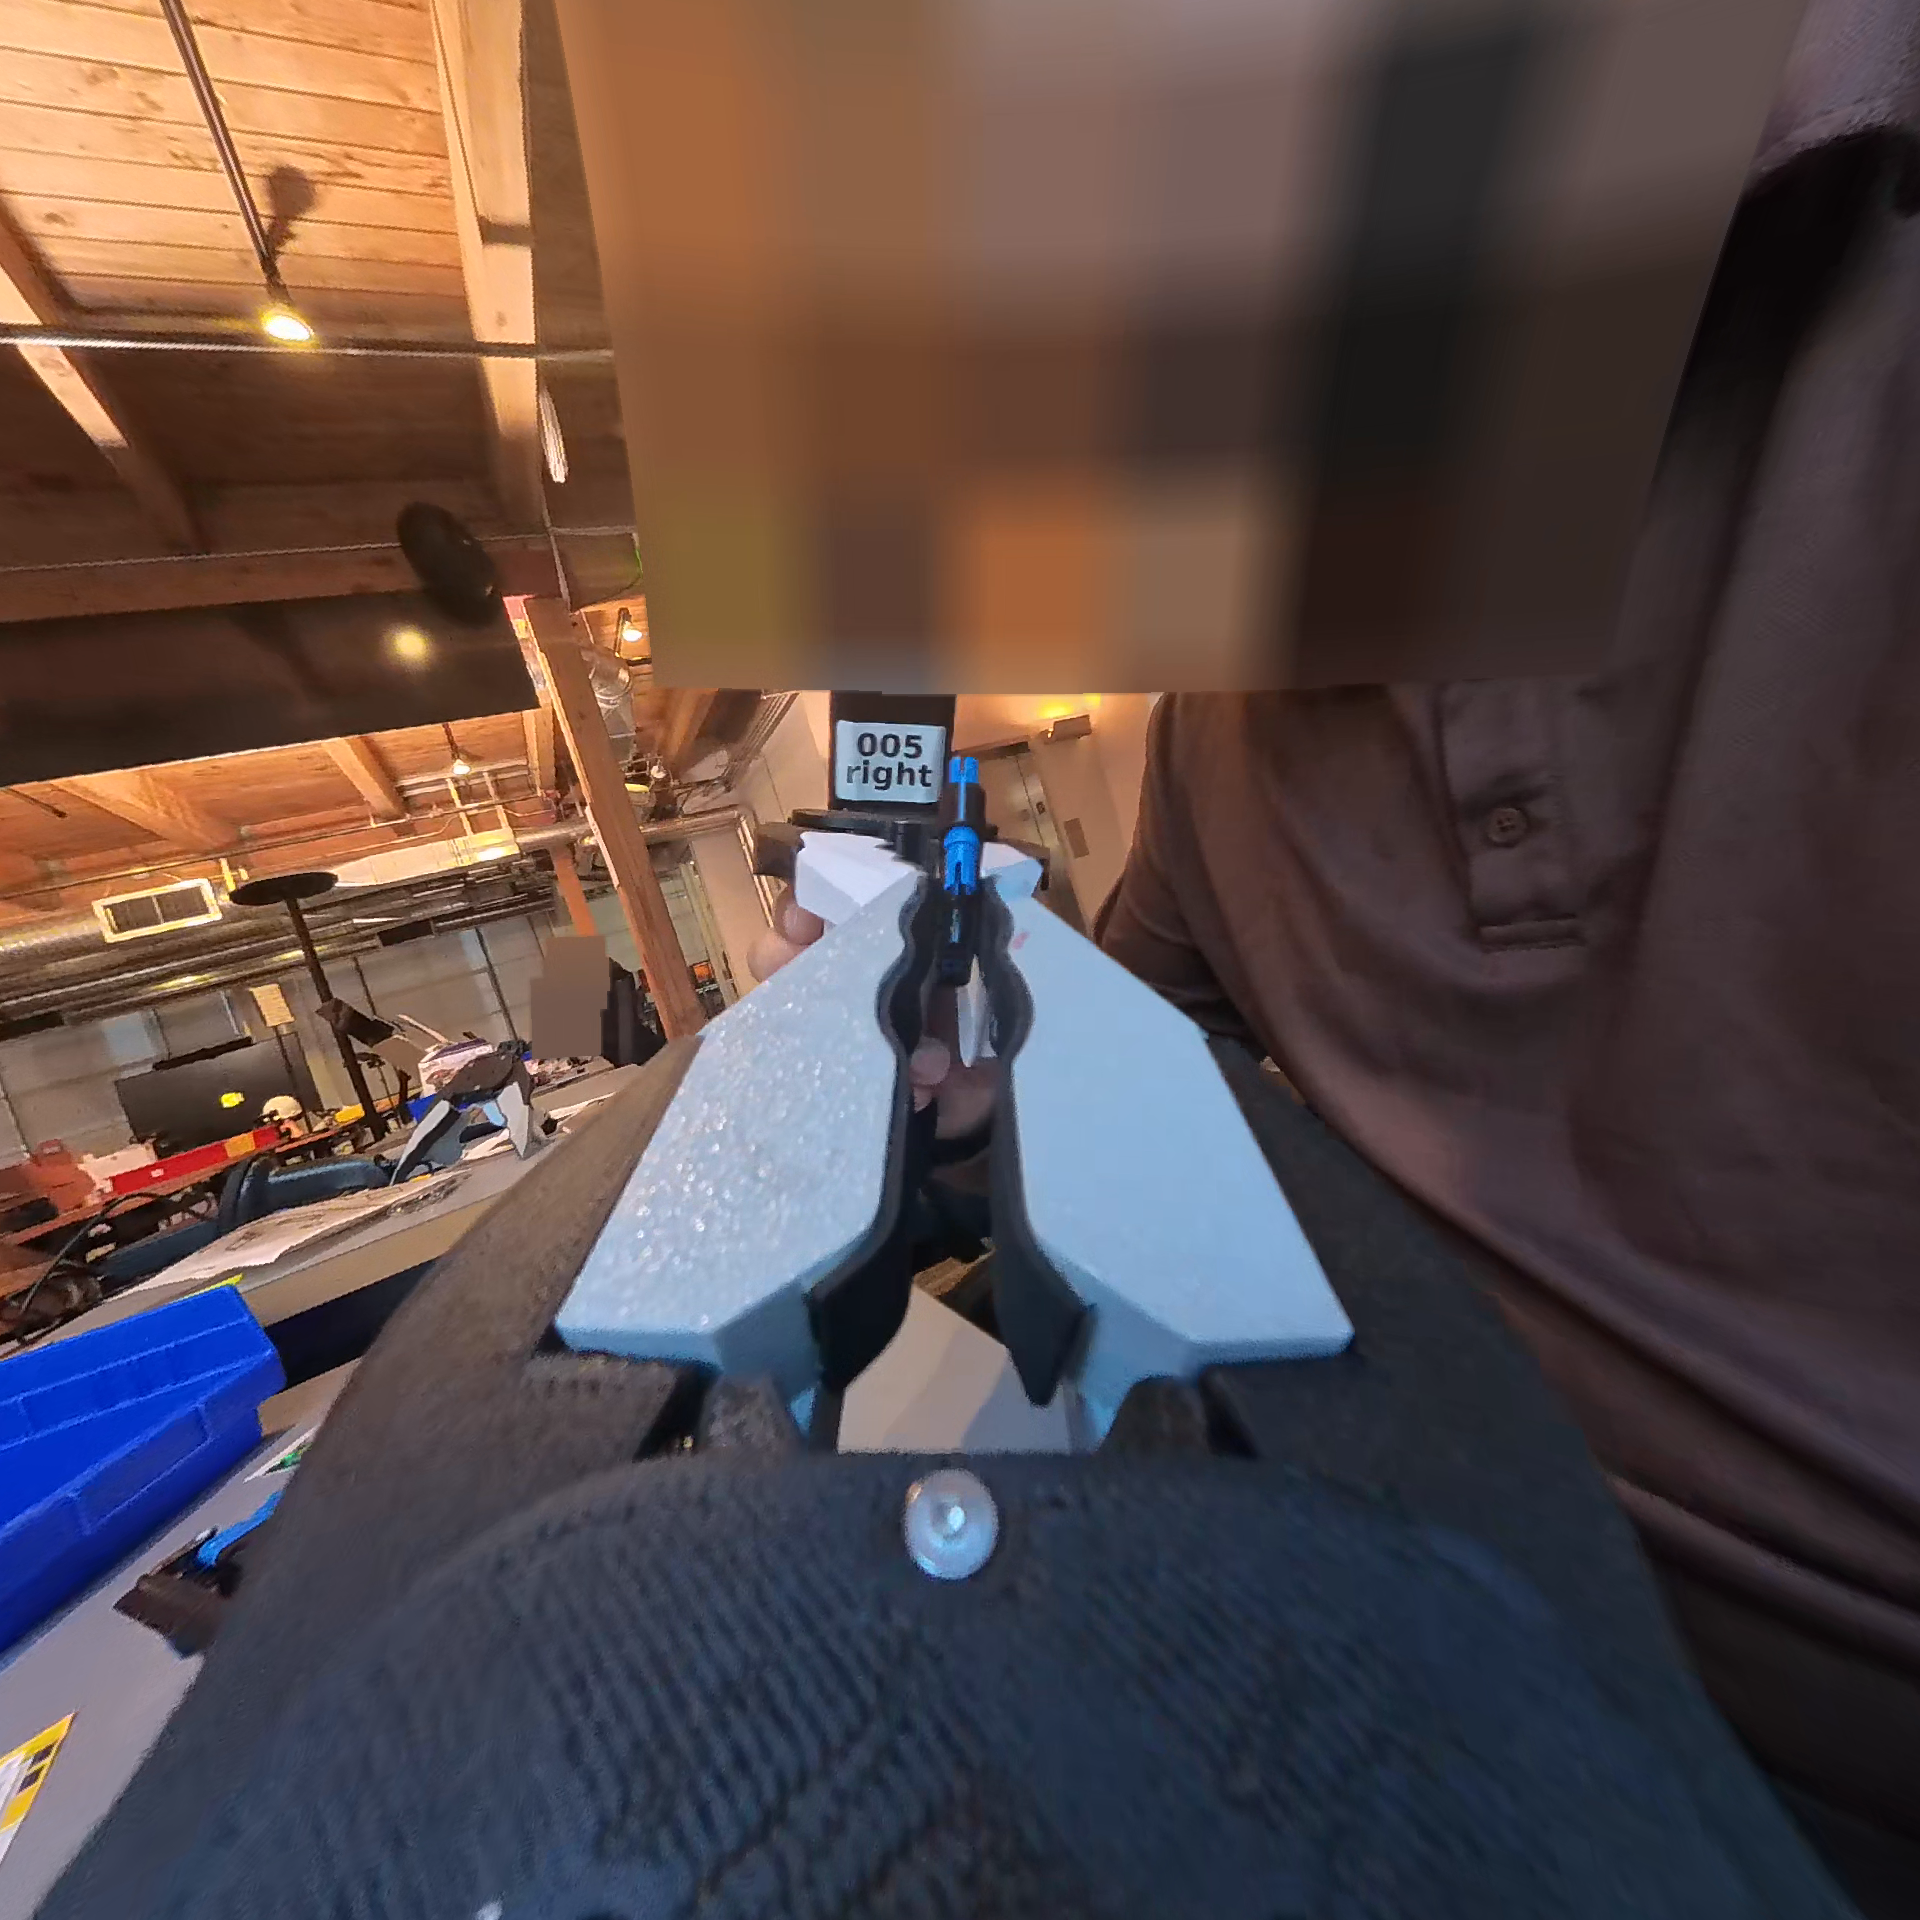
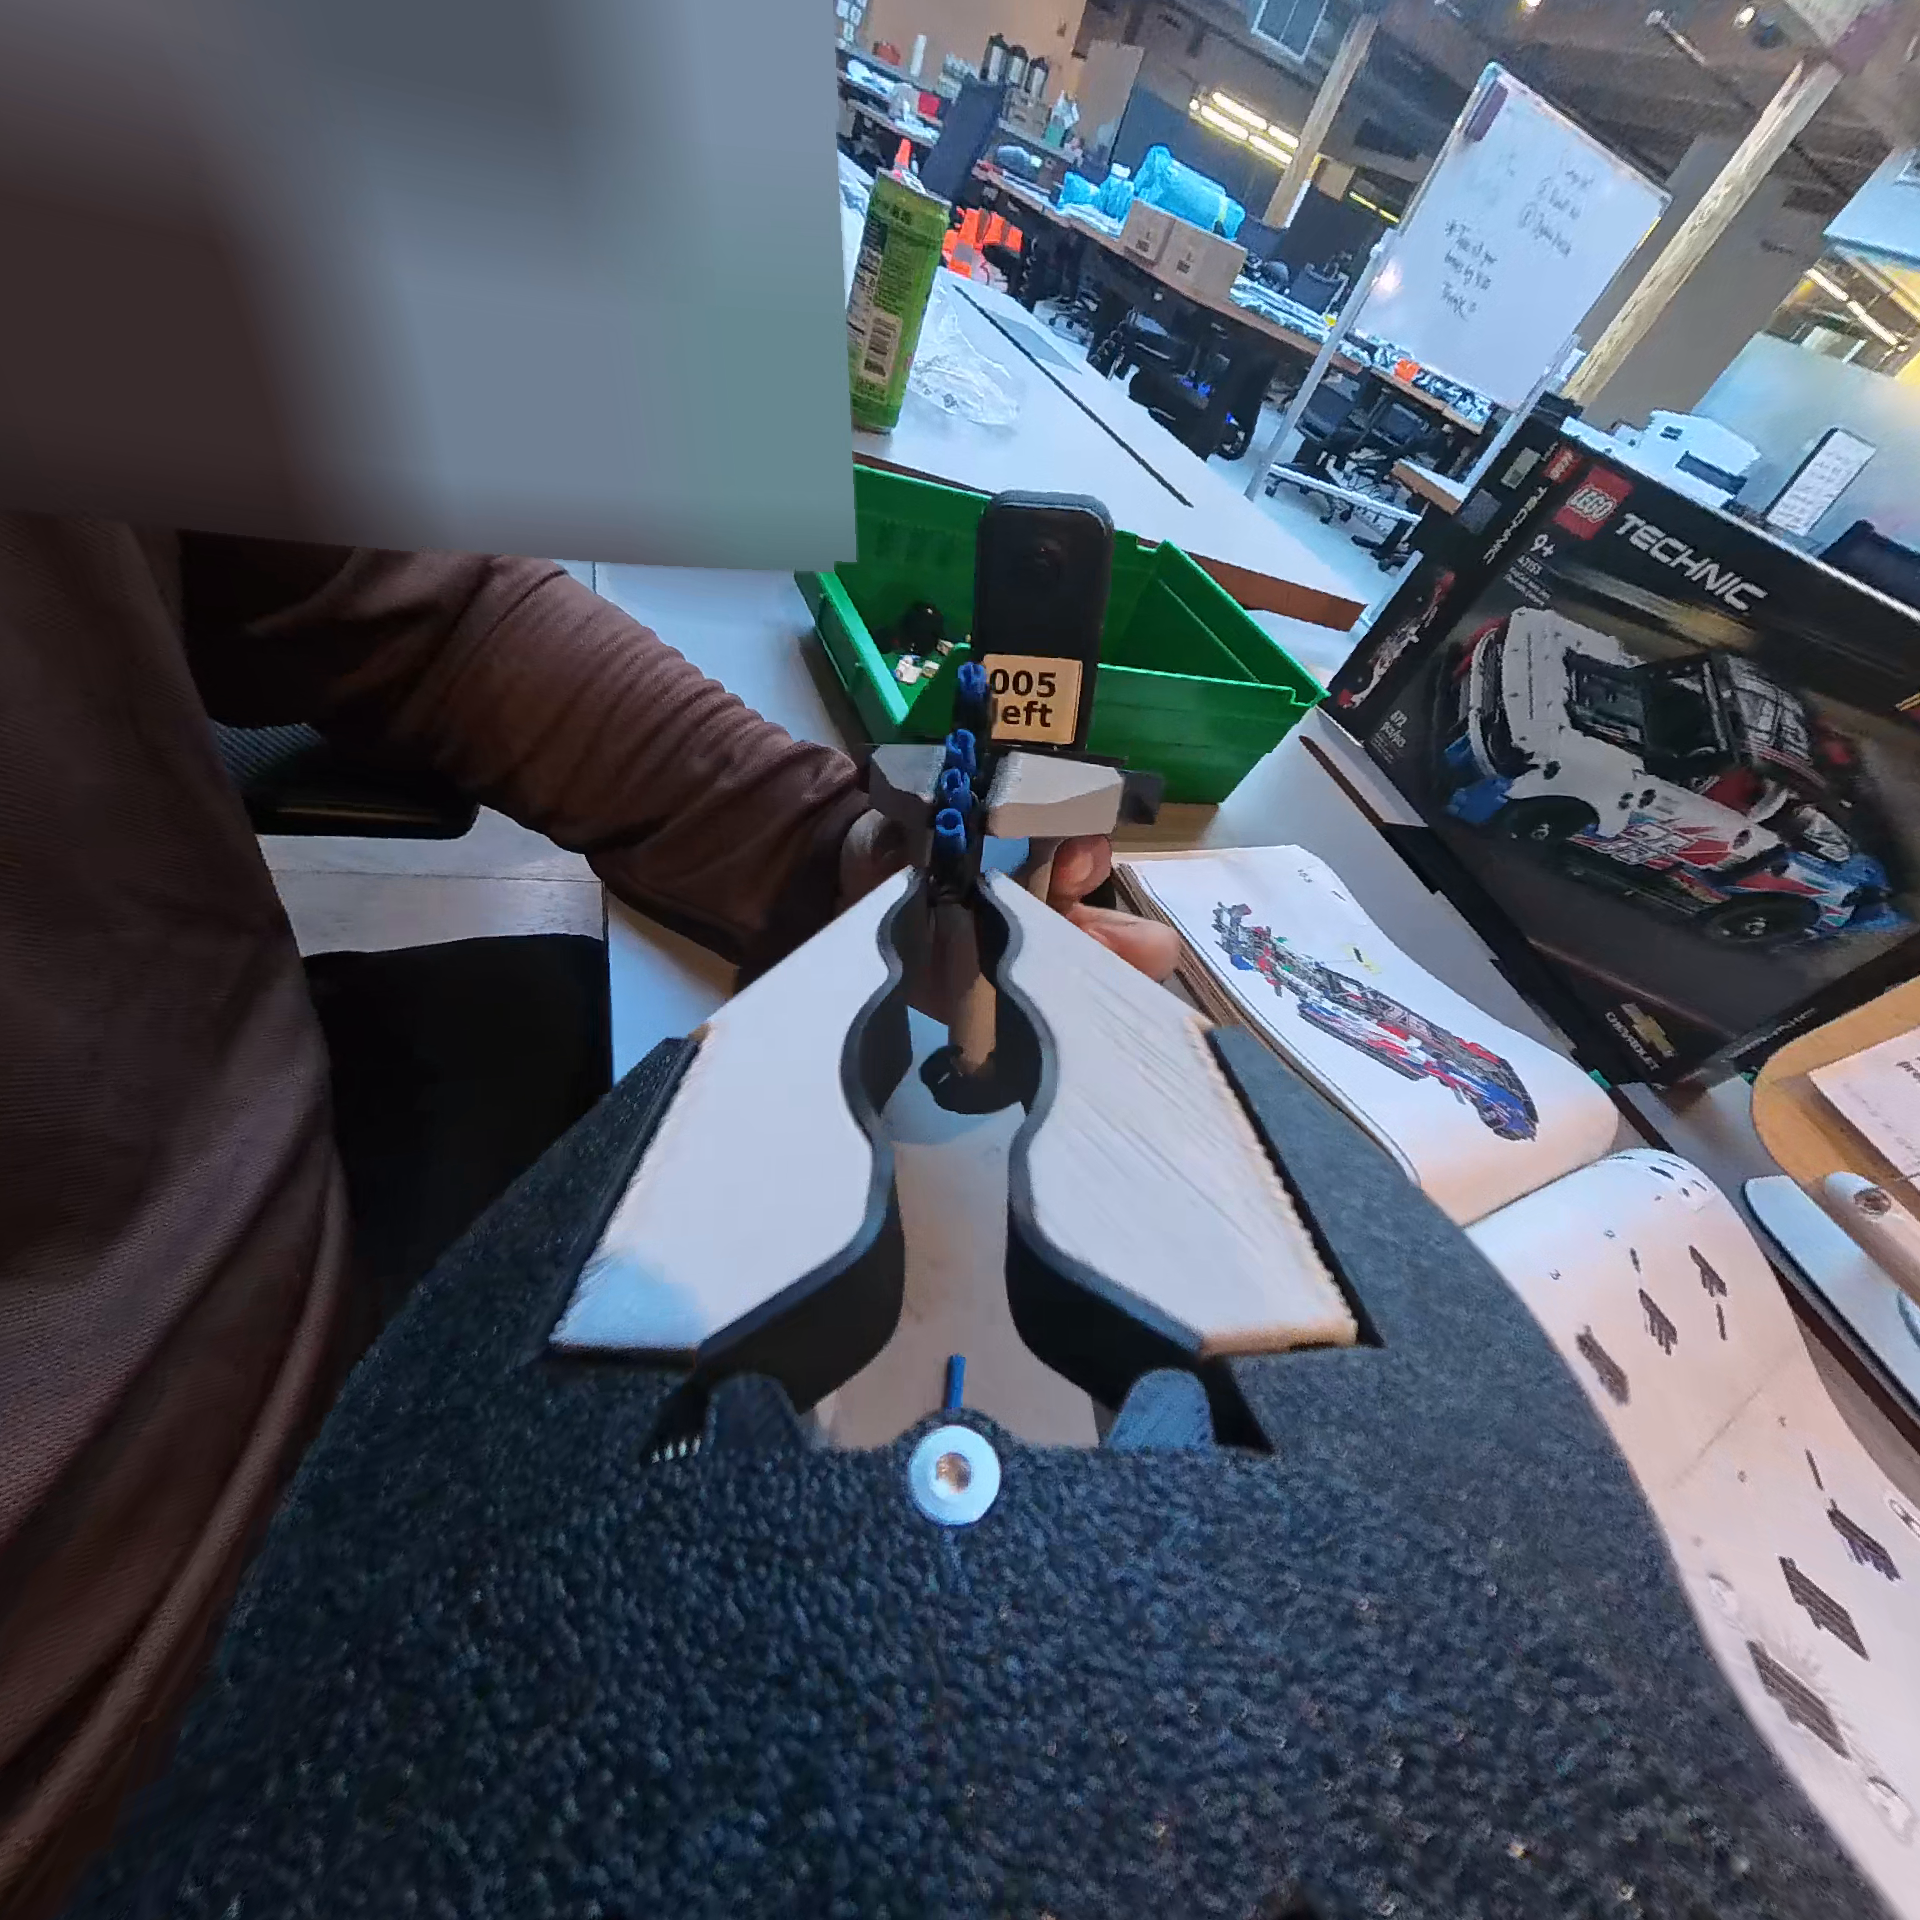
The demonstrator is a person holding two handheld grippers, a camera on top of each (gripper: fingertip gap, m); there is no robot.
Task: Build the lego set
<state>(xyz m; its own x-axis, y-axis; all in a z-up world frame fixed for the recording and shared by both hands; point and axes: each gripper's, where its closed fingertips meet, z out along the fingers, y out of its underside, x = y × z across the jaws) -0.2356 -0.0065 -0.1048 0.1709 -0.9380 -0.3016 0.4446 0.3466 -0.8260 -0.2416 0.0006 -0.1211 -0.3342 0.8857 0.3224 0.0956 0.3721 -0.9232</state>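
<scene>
Blue pins (image 2: 954,795) stud a black beam (image 1: 954,935), mid-frame in both views, pinched between left gripper (image 1: 951,940) and right gripper (image 2: 948,894), tips meeting, seemingly steadying it for joining.

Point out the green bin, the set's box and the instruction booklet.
Green bin (image 2: 1195,686): right wrist view, on its right-hand wall.
Box (image 2: 1662,748): right wrist view, on the printed front face.
Booklet (image 2: 1340,997): right wrist view, on the open page.

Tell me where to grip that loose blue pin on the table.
Grip the blue pin across its thin shaft at mid-length, from straight above. It lies flat on the table, lengthwise away from the right hand-held gripper, so the fingers should close from either side.
</scene>
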